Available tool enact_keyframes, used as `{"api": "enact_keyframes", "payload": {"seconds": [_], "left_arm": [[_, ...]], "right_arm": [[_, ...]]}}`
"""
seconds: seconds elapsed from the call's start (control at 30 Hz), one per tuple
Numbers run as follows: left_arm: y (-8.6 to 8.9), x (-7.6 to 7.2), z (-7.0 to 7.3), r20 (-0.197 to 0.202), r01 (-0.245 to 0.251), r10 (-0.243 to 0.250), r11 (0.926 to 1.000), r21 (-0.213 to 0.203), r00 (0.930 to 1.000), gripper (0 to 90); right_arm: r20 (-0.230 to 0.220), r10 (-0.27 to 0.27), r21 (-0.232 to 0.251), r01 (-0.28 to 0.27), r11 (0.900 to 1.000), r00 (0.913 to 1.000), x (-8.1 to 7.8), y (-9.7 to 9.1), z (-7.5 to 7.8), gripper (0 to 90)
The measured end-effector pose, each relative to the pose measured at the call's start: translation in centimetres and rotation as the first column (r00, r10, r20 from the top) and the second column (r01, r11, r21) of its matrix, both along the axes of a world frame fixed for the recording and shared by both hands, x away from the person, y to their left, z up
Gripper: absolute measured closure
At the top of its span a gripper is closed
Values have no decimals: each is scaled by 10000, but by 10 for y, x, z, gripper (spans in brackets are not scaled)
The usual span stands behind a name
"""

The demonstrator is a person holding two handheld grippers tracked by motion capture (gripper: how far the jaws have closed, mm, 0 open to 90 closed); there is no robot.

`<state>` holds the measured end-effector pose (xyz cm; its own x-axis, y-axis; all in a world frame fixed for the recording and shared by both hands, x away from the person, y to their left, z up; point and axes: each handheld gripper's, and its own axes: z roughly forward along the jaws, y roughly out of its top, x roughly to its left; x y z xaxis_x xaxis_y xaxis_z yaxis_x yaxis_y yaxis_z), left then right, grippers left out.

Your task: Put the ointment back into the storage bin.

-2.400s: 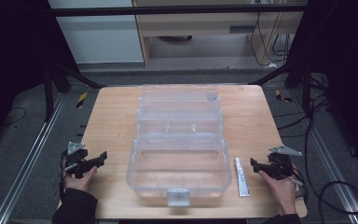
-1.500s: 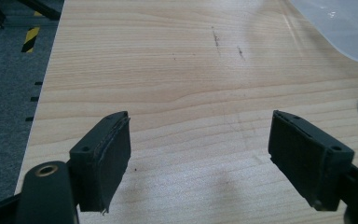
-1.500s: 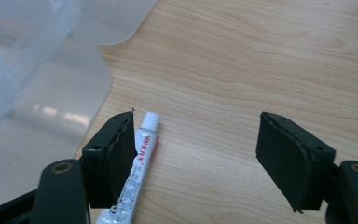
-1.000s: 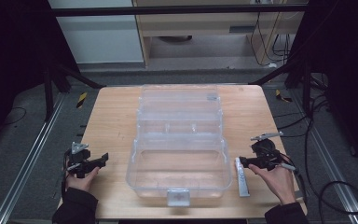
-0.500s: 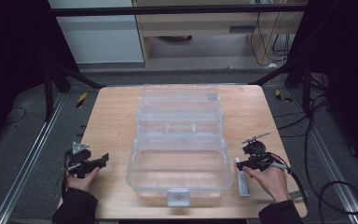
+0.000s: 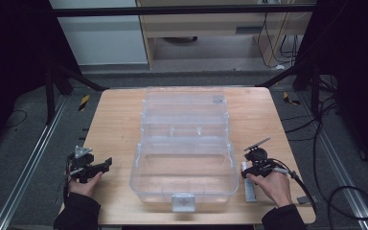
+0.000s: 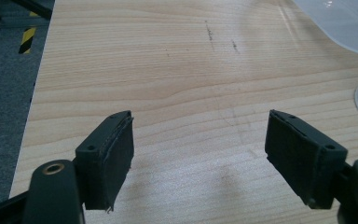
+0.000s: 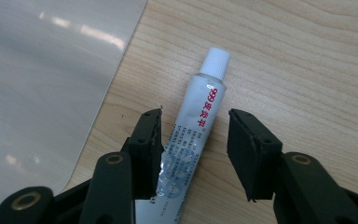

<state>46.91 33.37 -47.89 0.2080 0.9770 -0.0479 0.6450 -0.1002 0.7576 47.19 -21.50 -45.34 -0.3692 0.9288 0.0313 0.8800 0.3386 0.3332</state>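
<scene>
Between the parted jaws of the right tongs lies a small tube of ointment with a white cap and red print, flat on the bench. The jaws straddle its lower body without pinching it; the left pad sits just beside or against the tube's crimped end, and the right pad stands clear. In the high view the right tongs hover at the near right of the bench, over the tube, which lies just right of the clear plastic box standing open at the middle.

At the near left, the left tongs are spread wide over bare wood, holding nothing; in the high view they rest well apart from the box.

The step in hand appears to be the grasp of the tube, with the approach made and the clench not yet done. The next move calls for closing squarely on the tube's body, gently enough not to squeeze it, then lifting it, probably toward the open box.
</scene>
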Motion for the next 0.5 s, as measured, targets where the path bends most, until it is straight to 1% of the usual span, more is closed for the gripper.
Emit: {"api": "enact_keyframes", "payload": {"seconds": [0.17, 0.33, 0.5], "left_arm": [[0, 0, 0, -21, 15, -15, 10000, 21, 10000, 232], [0, 0, 0, -43, 31, -31, 10000, 40, 10000, 233], [-1, 0, -1, -84, 61, -61, 10000, 42, 9999, 233]], "right_arm": [[-224, -14, 20, 15, 10000, 9997, 2, 2, -3, 579], [-428, 9, -152, -15, 9999, 9991, 4, 4, -6, 608], [-621, -9, -180, -2, 9998, 9981, 5, 6, -8, 643]]}}
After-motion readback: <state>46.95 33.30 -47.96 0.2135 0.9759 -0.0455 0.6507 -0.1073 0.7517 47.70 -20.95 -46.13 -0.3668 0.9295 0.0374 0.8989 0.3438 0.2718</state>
